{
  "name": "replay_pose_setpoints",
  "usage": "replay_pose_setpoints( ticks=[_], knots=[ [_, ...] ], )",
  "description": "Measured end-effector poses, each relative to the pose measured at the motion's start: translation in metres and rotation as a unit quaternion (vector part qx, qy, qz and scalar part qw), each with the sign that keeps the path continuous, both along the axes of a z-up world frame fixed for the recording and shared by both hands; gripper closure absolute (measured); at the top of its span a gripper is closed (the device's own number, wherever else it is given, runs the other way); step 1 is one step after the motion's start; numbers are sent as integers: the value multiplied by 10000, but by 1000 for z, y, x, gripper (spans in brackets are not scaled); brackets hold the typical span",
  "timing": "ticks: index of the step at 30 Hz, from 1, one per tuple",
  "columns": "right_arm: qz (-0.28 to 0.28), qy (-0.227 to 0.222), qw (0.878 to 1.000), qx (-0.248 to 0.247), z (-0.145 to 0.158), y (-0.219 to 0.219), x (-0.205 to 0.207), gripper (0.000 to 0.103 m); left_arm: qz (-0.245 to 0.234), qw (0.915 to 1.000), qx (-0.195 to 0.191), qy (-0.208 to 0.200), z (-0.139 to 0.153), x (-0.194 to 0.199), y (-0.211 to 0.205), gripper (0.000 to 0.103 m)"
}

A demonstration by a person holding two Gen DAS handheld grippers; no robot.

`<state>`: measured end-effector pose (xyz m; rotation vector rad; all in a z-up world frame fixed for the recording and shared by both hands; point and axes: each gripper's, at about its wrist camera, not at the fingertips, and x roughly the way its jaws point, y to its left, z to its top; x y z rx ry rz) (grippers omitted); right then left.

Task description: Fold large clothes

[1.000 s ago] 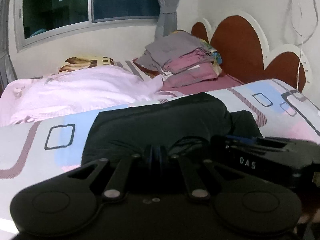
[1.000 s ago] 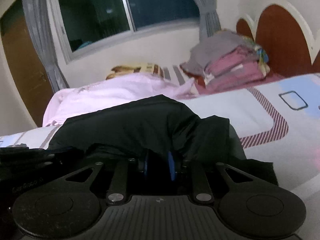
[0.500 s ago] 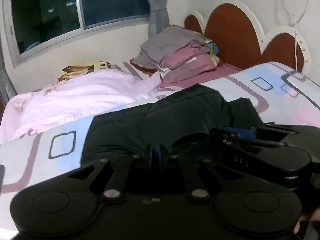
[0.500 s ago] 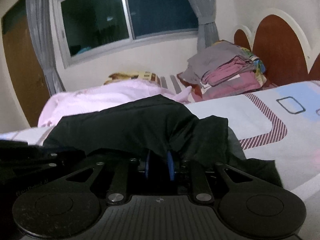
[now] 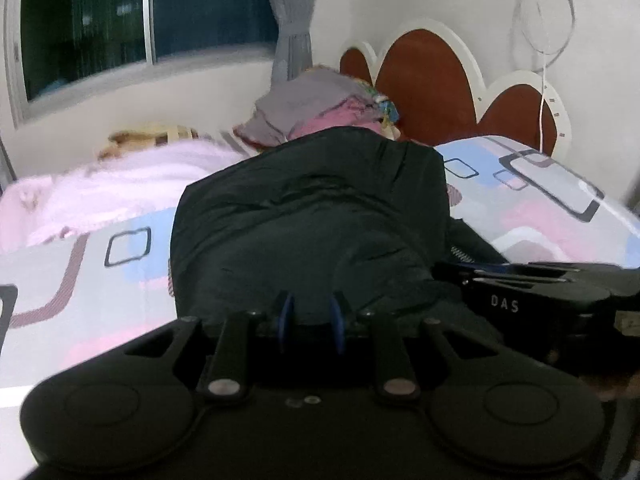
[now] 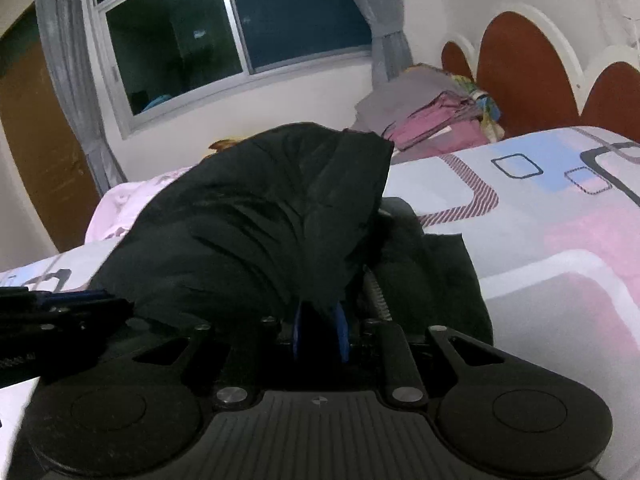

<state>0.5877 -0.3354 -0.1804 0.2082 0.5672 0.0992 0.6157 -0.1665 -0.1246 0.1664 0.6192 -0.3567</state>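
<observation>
A large black garment [image 5: 312, 216] lies on the patterned bed cover [image 5: 80, 280]; it also shows in the right wrist view [image 6: 260, 220]. My left gripper [image 5: 310, 316] is shut on its near edge, with cloth between the blue fingertips [image 5: 285, 312]. My right gripper [image 6: 320, 328] is shut on the same edge further right and shows at the right of the left wrist view [image 5: 520, 292]. The near edge is raised, so the cloth humps up ahead of both grippers. A second black layer [image 6: 440, 264] stays flat on the bed, its zipper [image 6: 374, 288] showing.
A pink blanket [image 5: 112, 184] lies beyond the garment on the left. A stack of folded grey and pink clothes [image 6: 432, 116] sits by the red and white headboard [image 5: 432, 80]. A window [image 6: 224, 40] with grey curtains is behind. A white cable [image 5: 542, 80] hangs on the right wall.
Both grippers have lifted the garment's near edge upward. The black cloth now rises high and hides much of the clothes stack. The zipper and lower layer have come into view.
</observation>
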Motion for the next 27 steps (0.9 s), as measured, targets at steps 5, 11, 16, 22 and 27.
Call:
replay_pose_setpoints(
  ticks=[5,11,16,22,27],
  knots=[
    [-201,-531,9983,-142,-25,9,-9,86,121,9995,-18,-304,-19,-8,-4,82],
    [-82,-298,9989,-351,-17,8,-5,86,-2,9999,123,-81,-13,-1,-6,82],
    [20,32,9995,-299,21,-3,-38,85,-27,9985,-234,488,23,1,10,83],
    [173,283,9994,-71,47,3,-102,85,-46,9969,-487,615,37,-66,19,81],
    [199,879,9947,-485,28,23,-107,85,73,9958,-572,716,14,-84,21,80]
  ],
)
